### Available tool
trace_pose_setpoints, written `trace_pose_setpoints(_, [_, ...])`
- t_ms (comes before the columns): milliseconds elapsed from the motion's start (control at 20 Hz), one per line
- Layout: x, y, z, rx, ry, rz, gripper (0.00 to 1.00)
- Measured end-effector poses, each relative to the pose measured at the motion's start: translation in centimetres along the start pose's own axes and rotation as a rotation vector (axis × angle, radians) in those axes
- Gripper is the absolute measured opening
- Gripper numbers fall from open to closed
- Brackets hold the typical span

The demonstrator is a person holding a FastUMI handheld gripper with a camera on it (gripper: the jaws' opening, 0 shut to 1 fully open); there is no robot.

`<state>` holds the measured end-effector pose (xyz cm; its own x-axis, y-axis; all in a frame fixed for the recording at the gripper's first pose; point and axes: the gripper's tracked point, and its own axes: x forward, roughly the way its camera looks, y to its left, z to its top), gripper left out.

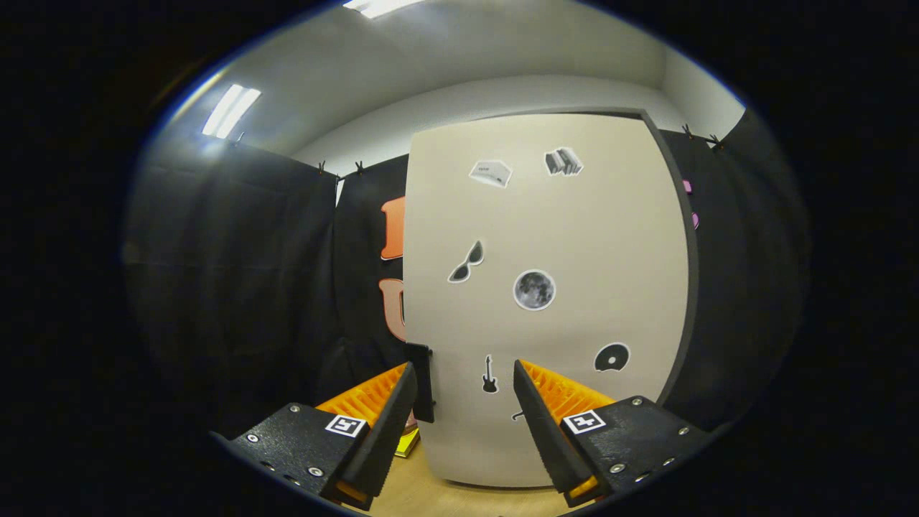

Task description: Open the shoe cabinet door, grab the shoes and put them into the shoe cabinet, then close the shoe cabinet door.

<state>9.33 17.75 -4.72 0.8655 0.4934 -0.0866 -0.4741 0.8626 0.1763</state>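
The shoe cabinet door (574, 237) is a tall beige panel with several small stickers, standing upright just ahead of me. A dark frame (691, 287) runs along its top and right side. A black handle (422, 380) sits on the door's lower left edge. My gripper (464, 368) is open. The handle stands in the gap, close to the left fingertip (406, 379). The right fingertip (520, 375) is in front of the door face near a guitar sticker. Neither finger presses on anything. I cannot tell whether the door is fully closed.
Black cloth walls (237, 287) close the booth on the left and right of the cabinet. A light wooden surface (431, 495) lies below the door. A small yellow thing (406, 444) lies on it, left of the door's bottom corner and partly behind the left finger.
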Motion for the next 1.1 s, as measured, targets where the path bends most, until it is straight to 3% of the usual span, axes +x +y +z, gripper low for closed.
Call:
trace_pose_setpoints(450, [-7.2,-6.5,4.2,-0.097,-0.056,-0.265,0.86])
trace_pose_setpoints(1100, [-14.4,-10.0,7.6,-0.168,-0.105,-0.462,0.89])
